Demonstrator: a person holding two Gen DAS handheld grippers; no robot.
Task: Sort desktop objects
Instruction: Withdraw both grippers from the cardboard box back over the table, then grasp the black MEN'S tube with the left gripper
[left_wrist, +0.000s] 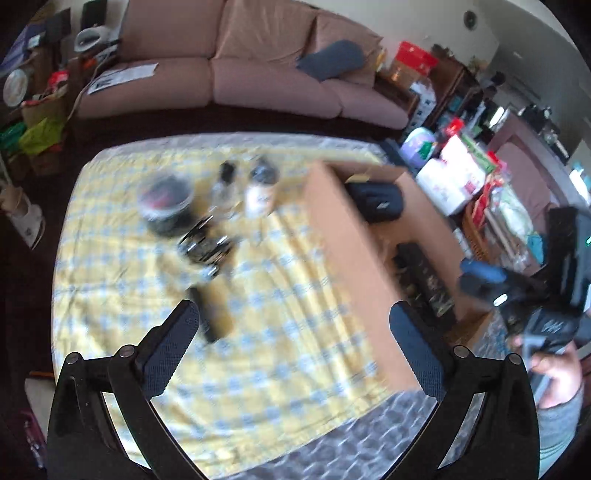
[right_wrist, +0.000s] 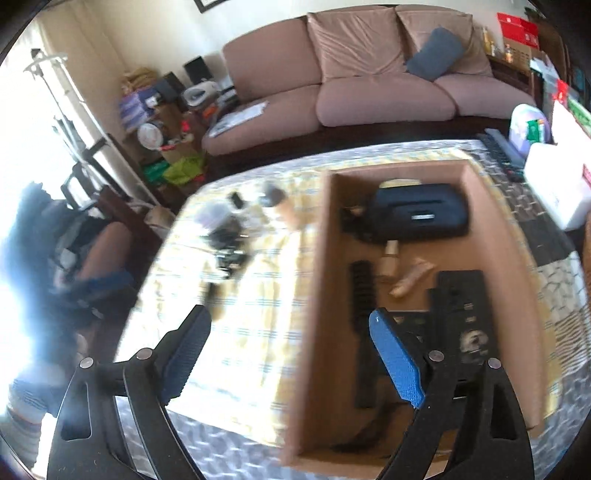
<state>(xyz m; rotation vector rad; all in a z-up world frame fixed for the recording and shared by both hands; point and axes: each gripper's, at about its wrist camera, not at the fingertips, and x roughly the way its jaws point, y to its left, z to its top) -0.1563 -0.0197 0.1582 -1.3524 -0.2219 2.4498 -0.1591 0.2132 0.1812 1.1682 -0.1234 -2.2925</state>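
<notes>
finding both tongs released and empty: your left tongs (left_wrist: 293, 349) hang nearer the dark bar (left_wrist: 210, 314) on the bench (left_wrist: 295, 317), at eleven o'clock, long axis toward twelve; right tongs (right_wrist: 290, 356) straddle the cardboard box (right_wrist: 317, 295) wall.

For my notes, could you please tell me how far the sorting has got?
Done: a black pouch, brush and bottles lie in the box. In hand: nothing; both tools are open. Left: jar, two bottles and a black bar on the cloth.
</notes>
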